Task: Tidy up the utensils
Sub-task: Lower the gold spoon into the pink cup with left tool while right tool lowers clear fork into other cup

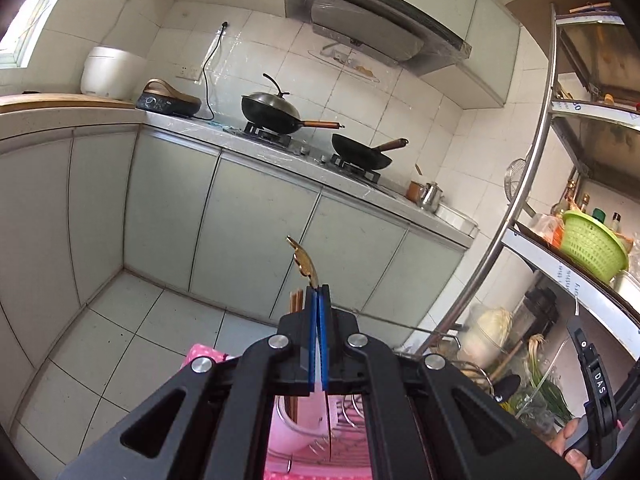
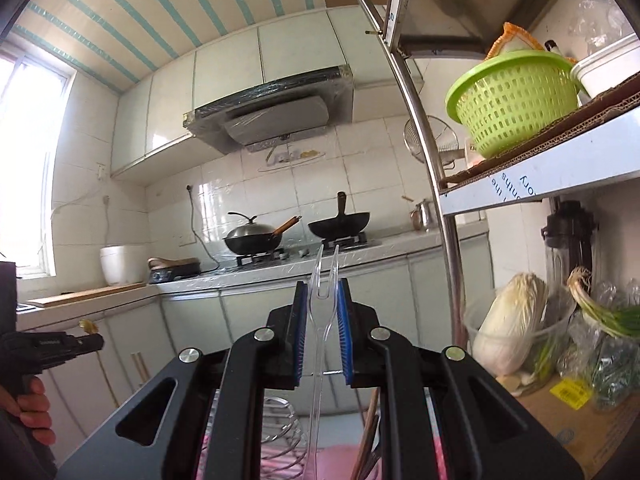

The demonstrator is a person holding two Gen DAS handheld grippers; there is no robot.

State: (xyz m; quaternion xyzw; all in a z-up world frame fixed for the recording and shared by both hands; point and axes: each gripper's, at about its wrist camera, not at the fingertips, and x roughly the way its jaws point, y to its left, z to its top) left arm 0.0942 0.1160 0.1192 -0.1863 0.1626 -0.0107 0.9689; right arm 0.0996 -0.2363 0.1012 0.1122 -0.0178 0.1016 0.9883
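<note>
The right tool (image 2: 323, 300) pinches a clear plastic fork (image 2: 320, 344) by its neck, tines toward the stove (image 2: 304, 252); light, brittle, slippery, so grip gently. The left tool (image 1: 318, 294), pressed together, pinches a thin gold utensil (image 1: 303, 261), stiff and light, also toward the stove.

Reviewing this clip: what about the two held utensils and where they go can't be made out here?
- Gold utensil, left wrist view: its working end is hidden inside the shut left tool.
- Clear plastic fork, right wrist view: handle end cut off by the bottom edge, under the right tool.
- White holder: mostly blocked by the left tool's frame; contents unreadable.
</note>
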